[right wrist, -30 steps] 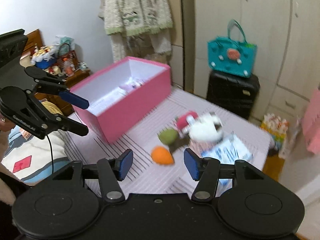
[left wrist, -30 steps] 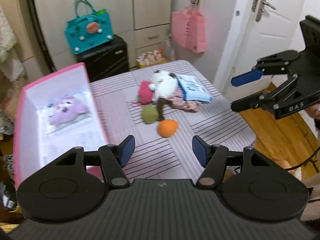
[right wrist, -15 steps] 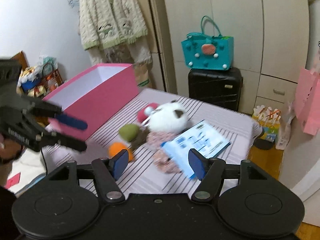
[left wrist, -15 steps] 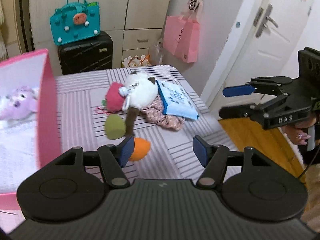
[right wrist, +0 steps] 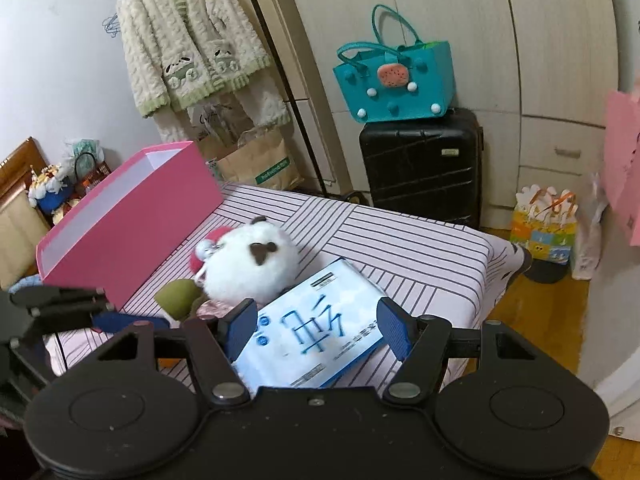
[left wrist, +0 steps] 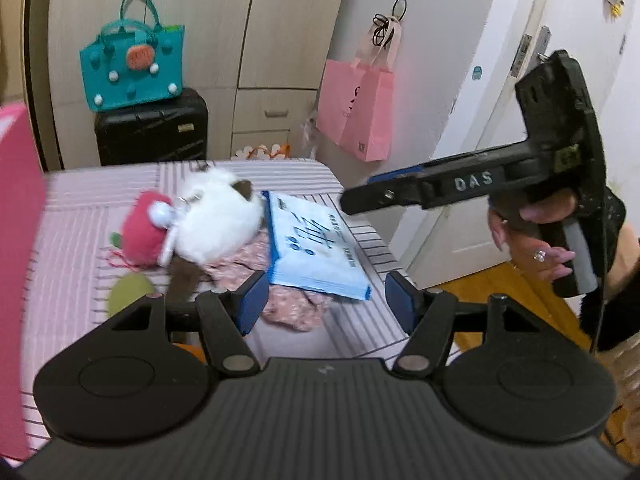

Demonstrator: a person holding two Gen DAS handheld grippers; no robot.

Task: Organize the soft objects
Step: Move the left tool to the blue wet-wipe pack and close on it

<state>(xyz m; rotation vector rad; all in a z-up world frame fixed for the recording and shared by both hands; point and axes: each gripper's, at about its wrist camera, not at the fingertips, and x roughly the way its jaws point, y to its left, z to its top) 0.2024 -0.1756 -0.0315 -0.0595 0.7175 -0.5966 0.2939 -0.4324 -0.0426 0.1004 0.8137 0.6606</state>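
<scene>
Cardigan (right wrist: 192, 40) right view only, hand (left wrist: 536, 236) left only

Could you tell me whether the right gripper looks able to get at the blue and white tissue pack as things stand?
Probably yes. The right gripper is open and empty, and the blue and white tissue pack lies just ahead between its fingers, resting on top of the floral cloth with nothing covering it.
</scene>
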